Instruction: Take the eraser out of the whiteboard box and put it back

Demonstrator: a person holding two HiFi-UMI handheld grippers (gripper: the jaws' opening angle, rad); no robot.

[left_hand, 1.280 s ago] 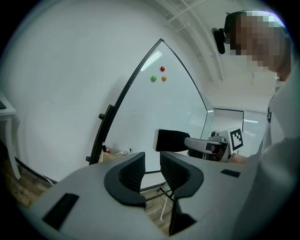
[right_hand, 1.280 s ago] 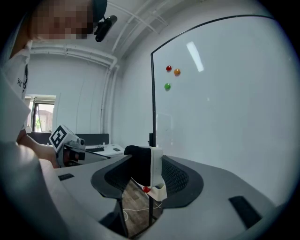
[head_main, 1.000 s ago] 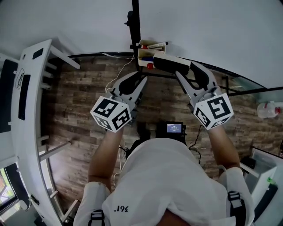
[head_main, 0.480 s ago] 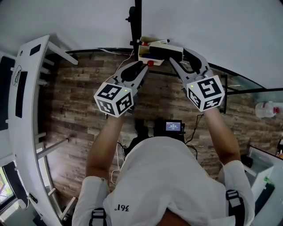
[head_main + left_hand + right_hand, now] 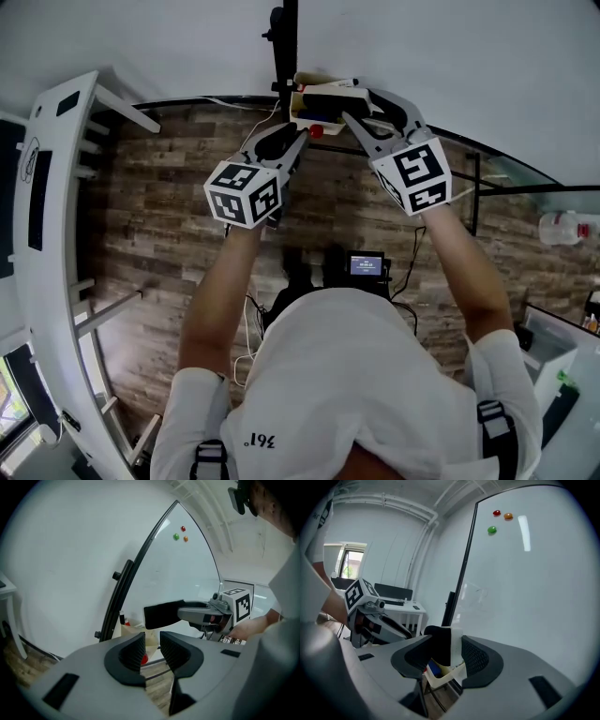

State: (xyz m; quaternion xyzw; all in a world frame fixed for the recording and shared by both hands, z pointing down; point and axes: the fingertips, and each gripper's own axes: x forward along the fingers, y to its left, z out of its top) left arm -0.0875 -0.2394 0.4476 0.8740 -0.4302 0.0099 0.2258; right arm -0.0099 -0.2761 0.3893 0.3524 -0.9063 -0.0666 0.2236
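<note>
The right gripper [image 5: 449,648] is clamped on the eraser [image 5: 440,644]; its two ribbed fingers [image 5: 474,657] press the block from either side, the black felt face against one pad and the white back against the other; the eraser stands upright between them and sticks out a little past the fingertips. Just below those fingertips sits the cream whiteboard box [image 5: 447,677], fixed at the foot of the whiteboard [image 5: 525,597], with something blue lying in it directly under the held eraser; whether the eraser touches the box rim cannot be told, but it hangs just over the opening rather than down inside. The left gripper [image 5: 152,648] holds nothing; its pads stand a narrow gap apart with only floor and the box's stand showing through; the box lies ahead of its fingertips and slightly to their left, and a small red knob [image 5: 144,658] shows just beyond the left pad. The eraser and the right fingers lie above and to the right of the left fingertips, near but apart. Three round magnets [image 5: 179,534] sit high on the board, far above both pairs of fingers.
</note>
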